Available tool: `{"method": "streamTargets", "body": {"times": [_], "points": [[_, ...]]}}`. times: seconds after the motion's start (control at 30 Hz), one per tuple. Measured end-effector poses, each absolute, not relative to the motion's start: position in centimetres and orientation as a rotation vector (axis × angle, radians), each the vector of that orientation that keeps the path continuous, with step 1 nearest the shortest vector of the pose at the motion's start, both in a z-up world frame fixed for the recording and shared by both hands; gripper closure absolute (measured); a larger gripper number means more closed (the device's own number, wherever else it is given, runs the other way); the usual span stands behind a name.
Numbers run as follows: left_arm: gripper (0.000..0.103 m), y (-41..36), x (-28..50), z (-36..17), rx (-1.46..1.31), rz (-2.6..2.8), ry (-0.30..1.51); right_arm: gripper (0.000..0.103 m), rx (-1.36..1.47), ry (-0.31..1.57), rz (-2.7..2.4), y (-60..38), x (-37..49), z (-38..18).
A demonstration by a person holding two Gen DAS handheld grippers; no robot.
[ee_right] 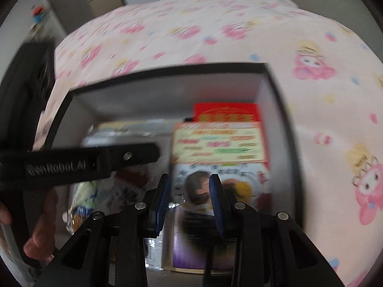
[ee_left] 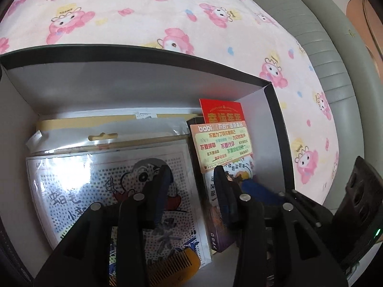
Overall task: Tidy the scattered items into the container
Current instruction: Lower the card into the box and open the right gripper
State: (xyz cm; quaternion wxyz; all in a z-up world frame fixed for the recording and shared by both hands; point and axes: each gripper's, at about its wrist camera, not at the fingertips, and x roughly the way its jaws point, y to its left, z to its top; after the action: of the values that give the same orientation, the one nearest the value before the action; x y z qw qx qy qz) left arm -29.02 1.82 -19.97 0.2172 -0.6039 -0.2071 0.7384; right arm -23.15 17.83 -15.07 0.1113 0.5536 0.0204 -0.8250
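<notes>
A black box with pale inner walls (ee_left: 143,81) sits on a bed covered by a pink cartoon-print sheet (ee_left: 148,19). Along the box's left part a bagged bead-art kit (ee_left: 79,186) lies flat, its long axis running from the near side to the far wall, hang-hole end pointing to the far wall. On its near edge lies an orange comb (ee_left: 167,265), its teeth pointing away from the camera. The left gripper (ee_left: 191,174) hangs over the seam between the kit and the neighbouring book, its fingers (ee_left: 162,177) spread with nothing between them. To the right, a comic book with a yellow-green band (ee_left: 222,146) lies along the right wall, long axis also near to far, and a red card (ee_left: 221,110) stands upright behind it against the far corner. In the blurred right wrist view, the right gripper (ee_right: 190,184) hovers above that book (ee_right: 220,143), fingers (ee_right: 216,191) apart and empty; whether they touch the cover cannot be told. The left tool crosses that view at the left, held by a hand (ee_right: 40,234).
</notes>
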Motion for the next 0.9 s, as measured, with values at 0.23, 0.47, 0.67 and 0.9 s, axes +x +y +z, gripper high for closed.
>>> {"method": "streamTargets", "body": {"times": [0.23, 0.47, 0.67, 0.9], "points": [[0.064, 4.1, -29.9, -20.9, -1.676, 2.011, -0.583, 0.072, 1.706, 0.173, -2.397, 17.0, -23.3, -17.0], [0.064, 4.1, -29.1, -20.2, -1.642, 1.959, -0.609, 0.070, 1.752, 0.145, -2.459, 18.6, -23.6, -16.8], [0.064, 4.5, -28.6, -19.6, -1.621, 1.993, -0.547, 0.068, 1.643, -0.142, -2.488, 21.2, -23.3, -13.9], [0.063, 4.0, -29.1, -20.6, -1.648, 1.939, -0.627, 0.068, 1.652, -0.057, -2.553, 20.8, -24.0, -13.6]]}}
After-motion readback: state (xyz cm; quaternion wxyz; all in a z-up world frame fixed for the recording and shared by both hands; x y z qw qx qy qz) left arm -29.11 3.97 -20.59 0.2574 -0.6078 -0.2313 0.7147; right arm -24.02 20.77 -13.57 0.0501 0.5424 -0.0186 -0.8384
